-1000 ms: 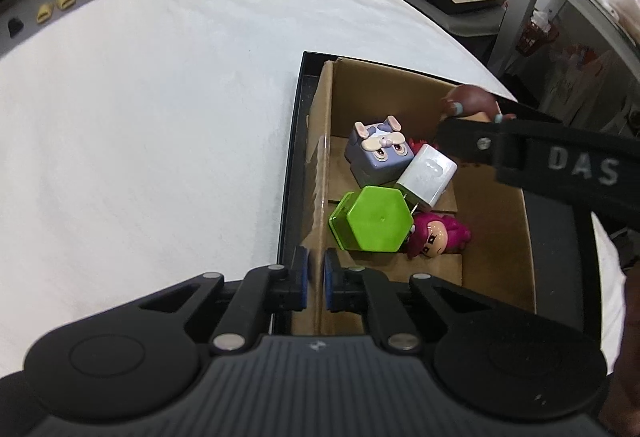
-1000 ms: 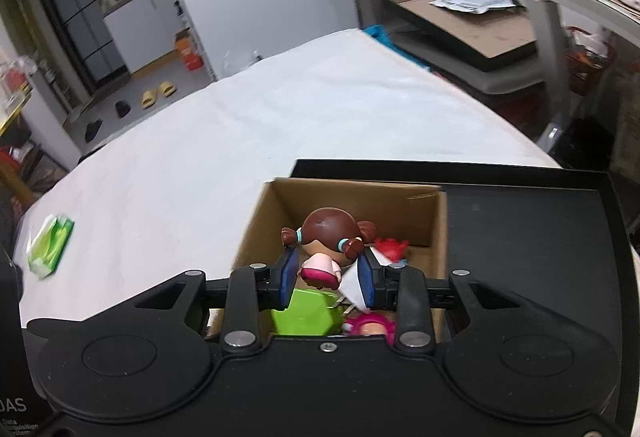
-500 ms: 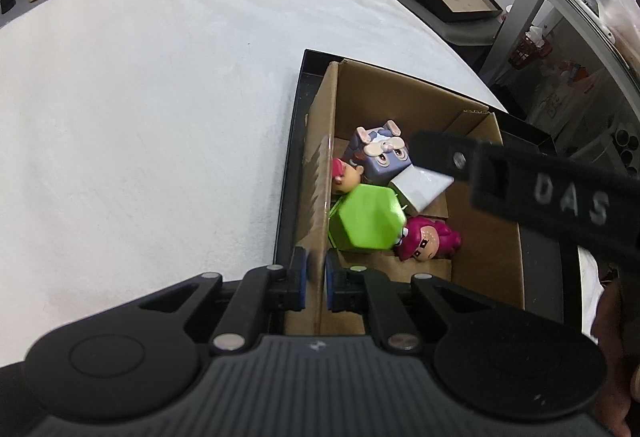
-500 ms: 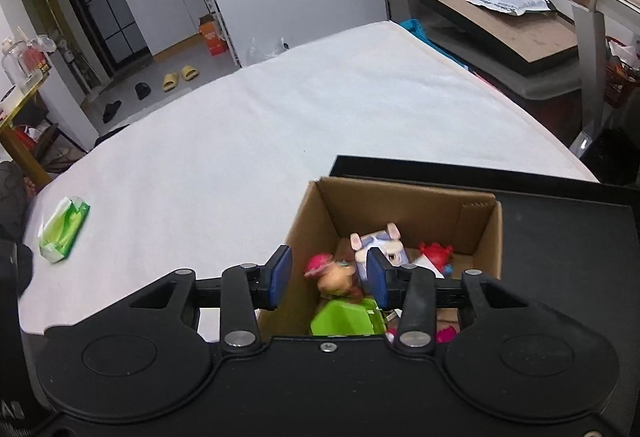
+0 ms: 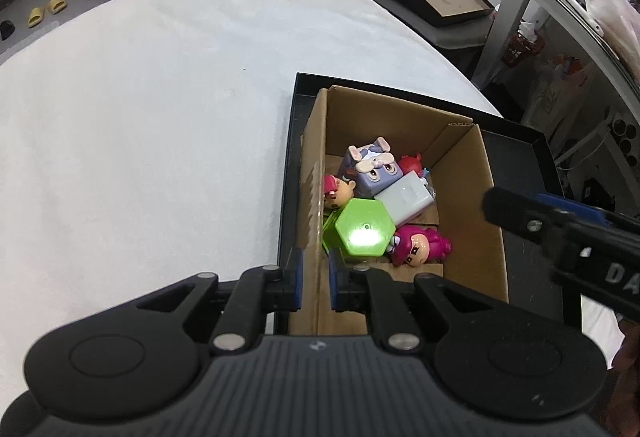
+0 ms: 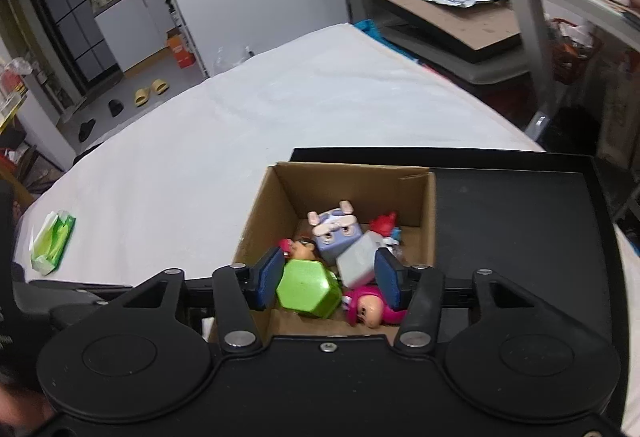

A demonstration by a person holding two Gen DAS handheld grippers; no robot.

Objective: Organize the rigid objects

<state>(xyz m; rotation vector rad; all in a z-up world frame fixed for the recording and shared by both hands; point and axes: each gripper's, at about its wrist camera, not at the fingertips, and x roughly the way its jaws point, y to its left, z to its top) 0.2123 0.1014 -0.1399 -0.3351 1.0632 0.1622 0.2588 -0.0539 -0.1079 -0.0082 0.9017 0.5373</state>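
A cardboard box (image 5: pixel 460 173) stands in a black tray (image 5: pixel 520 141). In the box lie a green hexagonal pot (image 5: pixel 364 229), a purple bunny cube (image 5: pixel 374 167), a white block (image 5: pixel 406 199), a pink-haired figure (image 5: pixel 418 245), a red figure (image 5: pixel 412 163) and a brown-haired doll (image 5: pixel 336 191) against the left wall. My left gripper (image 5: pixel 316 279) grips the box's near-left wall, its jaws just starting to open. My right gripper (image 6: pixel 328 275) hangs above the box's near end; its jaws are opening and hold nothing. The pot (image 6: pixel 308 289) and the doll (image 6: pixel 300 247) lie below them.
The tray (image 6: pixel 512 217) has bare floor to the right of the box. A white cloth (image 6: pixel 280 125) covers the table. A green packet (image 6: pixel 54 241) lies at its left edge. Shelves and a framed board stand beyond the table at the right.
My right gripper opened and let go of the brown-haired doll, which now lies in the box by the left wall. That gripper drew back toward the near end. The left gripper kept its place on the wall.
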